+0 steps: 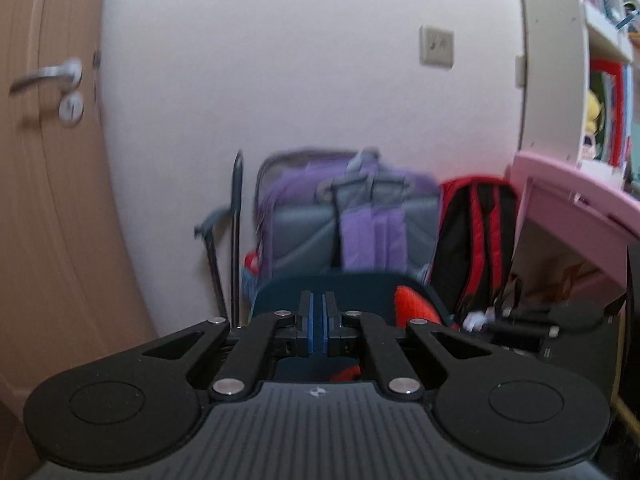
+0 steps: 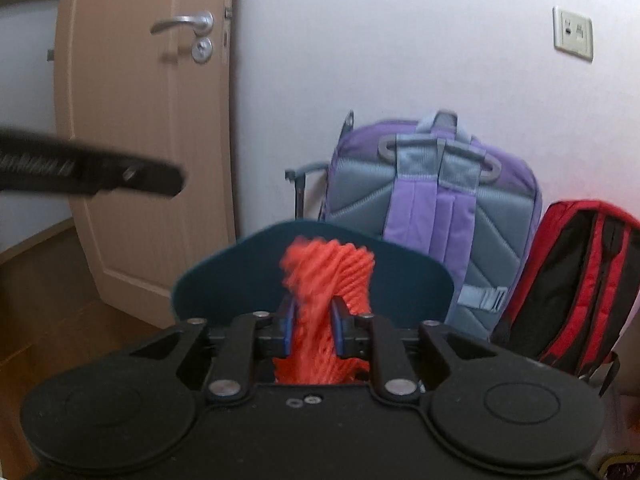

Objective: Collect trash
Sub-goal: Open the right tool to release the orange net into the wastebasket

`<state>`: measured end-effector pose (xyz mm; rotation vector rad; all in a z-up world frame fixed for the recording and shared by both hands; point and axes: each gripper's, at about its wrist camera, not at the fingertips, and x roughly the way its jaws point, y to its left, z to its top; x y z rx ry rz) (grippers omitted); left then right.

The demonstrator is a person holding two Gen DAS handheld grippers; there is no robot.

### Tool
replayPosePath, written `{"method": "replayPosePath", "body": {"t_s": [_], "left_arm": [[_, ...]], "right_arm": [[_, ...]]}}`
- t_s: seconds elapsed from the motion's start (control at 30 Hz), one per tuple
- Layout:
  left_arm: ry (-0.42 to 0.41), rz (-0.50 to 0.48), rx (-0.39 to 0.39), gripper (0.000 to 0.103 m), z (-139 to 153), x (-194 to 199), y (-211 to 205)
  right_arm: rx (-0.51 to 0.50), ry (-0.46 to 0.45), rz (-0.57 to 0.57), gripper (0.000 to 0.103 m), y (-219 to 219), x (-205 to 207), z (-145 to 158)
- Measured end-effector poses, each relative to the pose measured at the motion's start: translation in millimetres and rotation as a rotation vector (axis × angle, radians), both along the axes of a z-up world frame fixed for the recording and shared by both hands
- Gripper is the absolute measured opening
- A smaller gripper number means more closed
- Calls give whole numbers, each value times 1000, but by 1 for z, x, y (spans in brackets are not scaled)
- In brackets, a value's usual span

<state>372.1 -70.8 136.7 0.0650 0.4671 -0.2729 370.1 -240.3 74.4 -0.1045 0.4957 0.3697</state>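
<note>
Right gripper (image 2: 313, 320) has orange netting (image 2: 326, 280) between its pads, bunched above and trailing below, the teal bin (image 2: 224, 280) just behind. Left gripper (image 1: 319, 322) is pressed together, empty. Risk: the grip looks loose, so the netting may slip and miss the bin.

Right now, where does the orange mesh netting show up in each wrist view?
Left wrist view: orange mesh netting sits lower centre-right, just past the shut left gripper, partly hidden.
Right wrist view: netting is at centre, between the right gripper's jaws.
Shared landmark: purple backpack against the wall.
</note>
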Motion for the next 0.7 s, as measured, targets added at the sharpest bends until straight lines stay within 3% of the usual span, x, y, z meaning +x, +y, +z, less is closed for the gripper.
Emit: {"method": "replayPosePath", "body": {"t_s": [0.07, 0.27, 0.7], "left_arm": [[40, 11, -11, 4, -15, 2, 9], [112, 35, -8, 4, -43, -6, 29], [172, 26, -7, 6, -61, -64, 54]], "right_arm": [[-11, 20, -2, 29, 1, 2, -8], [1, 9, -15, 35, -3, -14, -7], [87, 23, 56, 44, -14, -91, 17]]}}
